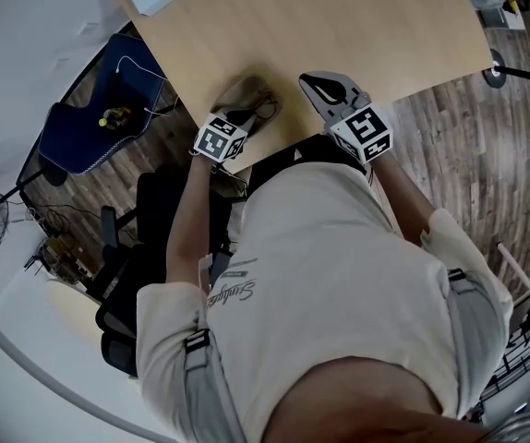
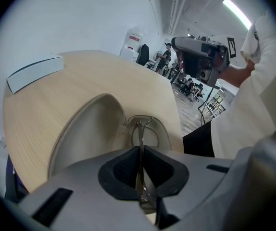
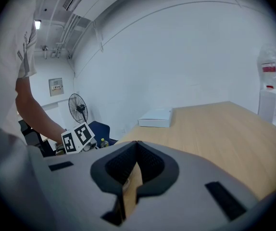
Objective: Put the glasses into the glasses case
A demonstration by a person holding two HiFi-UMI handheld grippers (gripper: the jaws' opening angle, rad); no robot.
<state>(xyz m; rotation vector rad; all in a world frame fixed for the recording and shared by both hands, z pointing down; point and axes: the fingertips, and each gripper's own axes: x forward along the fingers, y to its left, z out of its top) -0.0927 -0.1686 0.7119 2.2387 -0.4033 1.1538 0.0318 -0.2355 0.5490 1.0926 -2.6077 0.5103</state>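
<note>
The left hand-held gripper (image 2: 141,153) has its jaws pressed together on the thin metal frame of the glasses (image 2: 139,126). The glasses stand on edge between the pads, with the lenses reaching out past the jaw tips. Just beyond and to the left lies the glasses case (image 2: 87,129), beige and open, with its hollow shell facing up. The glasses are at the case's right rim, but whether they touch it I cannot tell. The case rests on the pale wooden worktop (image 2: 56,95), close to the edge nearest the person.

The right hand-held gripper (image 3: 137,146) has its jaws drawn in to a narrow slit with nothing between them. It is held above that same near edge, to the right of the case and apart from it.

A flat white box (image 3: 155,118) lies toward the worktop's far left corner. Off the worktop, past its left edge, stand a floor fan (image 3: 78,106) and a blue chair (image 1: 94,127).
</note>
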